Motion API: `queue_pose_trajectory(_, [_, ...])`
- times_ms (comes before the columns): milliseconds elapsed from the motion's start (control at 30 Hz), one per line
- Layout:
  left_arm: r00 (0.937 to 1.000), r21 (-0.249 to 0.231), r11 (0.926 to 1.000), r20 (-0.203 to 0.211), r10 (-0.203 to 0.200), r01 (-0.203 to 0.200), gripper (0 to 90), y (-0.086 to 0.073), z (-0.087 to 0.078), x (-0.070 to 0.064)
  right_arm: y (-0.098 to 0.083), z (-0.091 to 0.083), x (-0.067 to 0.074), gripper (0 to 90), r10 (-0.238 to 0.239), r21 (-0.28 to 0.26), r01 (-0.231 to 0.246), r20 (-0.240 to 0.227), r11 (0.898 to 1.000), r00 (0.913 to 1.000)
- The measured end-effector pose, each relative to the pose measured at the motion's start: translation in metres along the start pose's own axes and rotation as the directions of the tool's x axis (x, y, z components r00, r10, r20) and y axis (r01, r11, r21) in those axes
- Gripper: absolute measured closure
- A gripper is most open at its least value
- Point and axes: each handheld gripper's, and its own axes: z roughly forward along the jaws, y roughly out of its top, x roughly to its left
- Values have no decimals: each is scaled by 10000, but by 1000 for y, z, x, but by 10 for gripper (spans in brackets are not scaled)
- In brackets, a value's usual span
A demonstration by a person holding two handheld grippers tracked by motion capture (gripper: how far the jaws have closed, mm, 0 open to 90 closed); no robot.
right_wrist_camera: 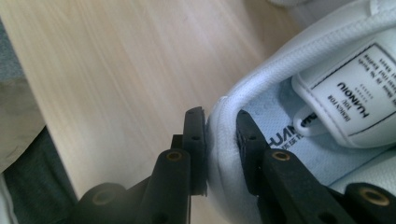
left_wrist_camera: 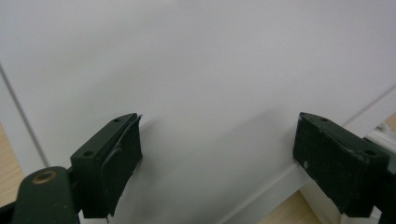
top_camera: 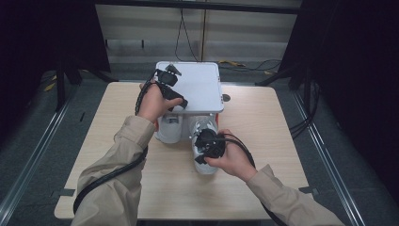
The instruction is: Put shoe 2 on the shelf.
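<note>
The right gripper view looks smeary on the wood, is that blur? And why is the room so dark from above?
Right gripper view: the table grain is soft and streaked, while the white shoe and its printed label are sharp. Left gripper view: a flat white lid, evenly lit, with a faint shadow beside one jaw. High view: light falls on the table; the surroundings stay near black.

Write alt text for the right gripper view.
The right gripper has its black jaws shut on the padded collar of a white shoe, one jaw inside and one outside. A printed label lies inside the shoe, and a wooden table runs behind.
</note>
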Motion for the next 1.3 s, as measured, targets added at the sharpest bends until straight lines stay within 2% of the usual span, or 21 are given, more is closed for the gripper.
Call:
queue_pose_trajectory(100, [10000,51,10000,45,54,-54,151,1,0,1,4,2,3,780,-409,60,408,163,9992,9990])
queue_pose_trajectory(200, [9999,77,9999,74,97,-98,151,1,0,2,4,-1,5,781,-542,-172,541,-74,9984,9985])
queue_pose_trajectory(267, [9999,106,9999,81,124,-125,151,2,0,1,7,-1,5,781,-693,-72,693,71,9976,9976])
queue_pose_trajectory(400, [9999,66,9999,79,100,-101,151,1,0,1,8,10,-8,779,-797,27,797,504,9968,9955])
queue_pose_trajectory(500, [9999,71,9999,77,111,-112,151,1,0,1,10,19,-21,766,-534,-48,538,581,9985,9969])
queue_pose_trajectory(533, [9999,70,9999,69,119,-119,151,1,0,1,11,22,-26,759,-510,-209,525,659,9984,9965])
queue_pose_trajectory(567, [9999,94,9999,79,128,-129,151,1,0,1,12,24,-31,752,-490,-454,509,432,9977,9979])
queue_pose_trajectory(633, [9998,142,9997,86,181,-182,151,2,0,2,16,26,-38,727,-320,-830,365,546,9959,9980])
queue_pose_trajectory(667, [9998,110,9998,96,145,-146,152,2,0,2,17,26,-41,698,-272,-1051,337,628,9939,9977])
queue_pose_trajectory(733, [9999,78,9999,94,136,-137,151,1,0,2,17,24,-40,511,-83,-832,156,866,9964,9962])
queue_pose_trajectory(800, [9999,61,9999,103,138,-139,152,1,0,2,14,14,-36,385,-278,-673,365,1262,9971,9916])
queue_pose_trajectory(900, [9999,25,9999,78,133,-134,151,0,0,2,5,-3,-25,340,-85,-1093,257,1547,9937,9879])
queue_pose_trajectory(933, [9999,-4,9999,85,122,-122,152,0,0,2,0,-10,-21,351,44,-1399,198,1704,9900,9854])
queue_pose_trajectory(967, [9999,-4,9999,84,122,-122,151,0,0,2,-7,-20,-16,435,501,-1428,-258,1698,9894,9842])
queue_pose_trajectory(1033, [9999,31,9999,95,128,-128,151,0,0,2,-19,-30,-7,527,912,-1710,-706,1160,9827,9891])
queue_pose_trajectory(1067, [9999,37,9999,85,107,-108,151,1,0,2,-23,-33,-4,680,1018,-1740,-798,1213,9815,9874])
queue_pose_trajectory(1100, [9999,88,9999,81,111,-111,151,1,0,1,-28,-32,0,674,841,-1487,-662,1175,9867,9895])
queue_pose_trajectory(1167, [9999,110,9999,77,132,-133,151,2,0,1,-32,-16,1,676,1058,-392,-1042,419,9938,9935])
queue_pose_trajectory(1200, [9999,88,9999,65,84,-84,150,1,1,1,-33,-3,1,679,991,-32,-991,250,9951,9948])
queue_pose_trajectory(1233, [9999,71,9999,70,91,-92,150,1,1,1,-33,5,0,677,1001,73,-1003,291,9949,9946])
queue_pose_trajectory(1300, [9999,39,9999,83,105,-105,150,1,0,2,-30,19,-5,710,1204,-385,-1179,689,9923,9903])
